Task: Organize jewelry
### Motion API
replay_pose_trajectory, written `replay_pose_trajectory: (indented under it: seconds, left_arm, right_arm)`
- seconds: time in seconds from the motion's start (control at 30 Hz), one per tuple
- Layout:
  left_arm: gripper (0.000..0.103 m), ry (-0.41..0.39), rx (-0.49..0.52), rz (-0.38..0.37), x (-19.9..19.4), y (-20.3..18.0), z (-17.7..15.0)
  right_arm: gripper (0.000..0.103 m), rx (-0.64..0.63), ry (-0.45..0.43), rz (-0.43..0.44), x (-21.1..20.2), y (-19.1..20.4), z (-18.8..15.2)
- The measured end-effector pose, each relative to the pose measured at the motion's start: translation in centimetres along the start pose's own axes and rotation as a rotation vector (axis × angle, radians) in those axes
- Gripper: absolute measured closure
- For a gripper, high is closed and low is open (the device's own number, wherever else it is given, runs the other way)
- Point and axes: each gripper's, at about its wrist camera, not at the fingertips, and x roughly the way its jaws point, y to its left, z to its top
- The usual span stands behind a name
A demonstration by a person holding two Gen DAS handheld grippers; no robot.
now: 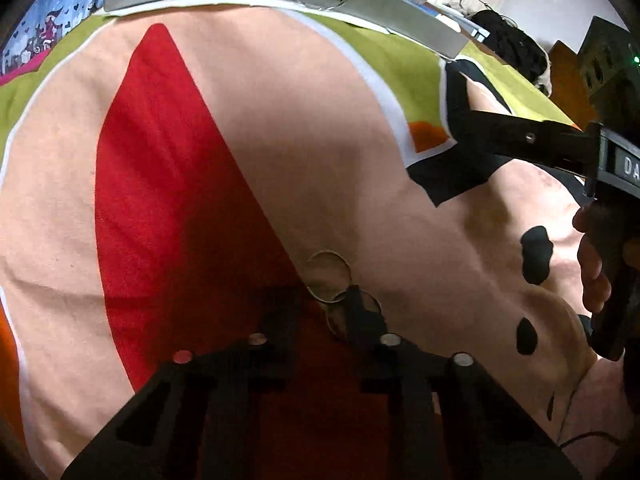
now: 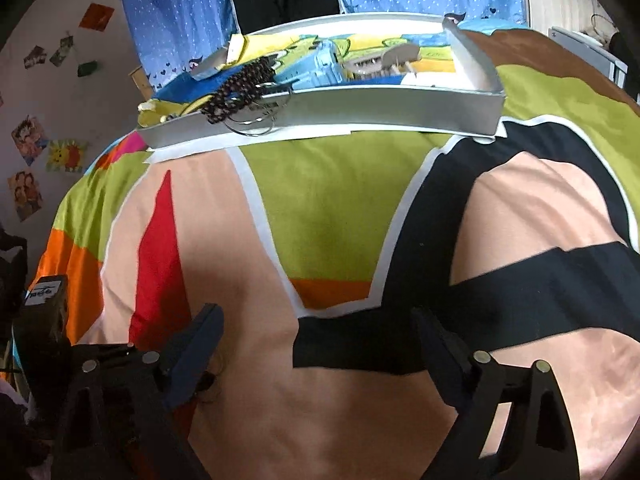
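The left gripper (image 1: 316,300) is low over a bed covered by a printed blanket (image 1: 280,120) of peach, red, green and black patches. Its fingers stand apart, and two thin metal rings (image 1: 329,276) lie on the blanket right at their tips: one ring sits just ahead of the right-hand finger, the other is partly hidden under that finger. Whether the finger presses on the rings or only covers them cannot be told. In the right wrist view the right gripper (image 2: 316,320) is spread wide above the blanket with nothing between its fingers (image 2: 204,328). In the left wrist view it shows at the right edge, held by a hand (image 1: 592,264), well apart from the rings. At the far side of the bed lies a shallow white tray (image 2: 360,112) with a colourful lining. In its left part rests a dark beaded string (image 2: 240,88), and beside it some wire hoops (image 2: 256,124) hang over the near wall. A few small pieces lie further right in the tray, too blurred to name. Behind the tray hangs a blue dotted cloth (image 2: 180,12), and pictures (image 2: 28,136) are stuck on the wall at the left.
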Motion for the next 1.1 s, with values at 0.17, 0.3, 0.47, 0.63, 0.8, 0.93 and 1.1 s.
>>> replay_pose_trajectory:
  seconds: [0.17, 0.3, 0.47, 0.63, 0.8, 0.93, 1.1]
  left_arm:
    - [0.102, -0.007, -0.028, -0.005, 0.3, 0.7, 0.5]
    - [0.103, -0.038, -0.053, -0.005, 0.0, 1.4, 0.9]
    - [0.103, -0.107, -0.091, 0.004, -0.8, 2.4, 2.0]
    - [0.103, -0.171, -0.122, 0.011, -1.7, 3.6, 2.9]
    - [0.103, -0.168, -0.161, -0.036, -1.7, 5.0, 3.2]
    - [0.103, -0.144, -0.152, -0.154, -2.5, 5.1, 3.0]
    - [0.103, -0.08, -0.129, -0.169, -2.6, 4.6, 2.1]
  right_arm:
    - [0.013, 0.017, -0.041, 0.039, 0.5, -0.4, 1.1]
    - [0.018, 0.024, -0.093, 0.08, 0.8, -0.3, 2.0]
    - [0.038, 0.058, -0.178, 0.17, 1.1, 0.0, 3.1]
    - [0.054, 0.119, -0.273, 0.285, 0.6, -0.4, 4.1]
    - [0.065, 0.195, -0.321, 0.376, 0.2, -1.3, 5.0]
    - [0.066, 0.221, -0.32, 0.396, 0.4, -1.6, 5.4]
    - [0.069, 0.247, -0.326, 0.404, 0.5, -2.0, 6.0]
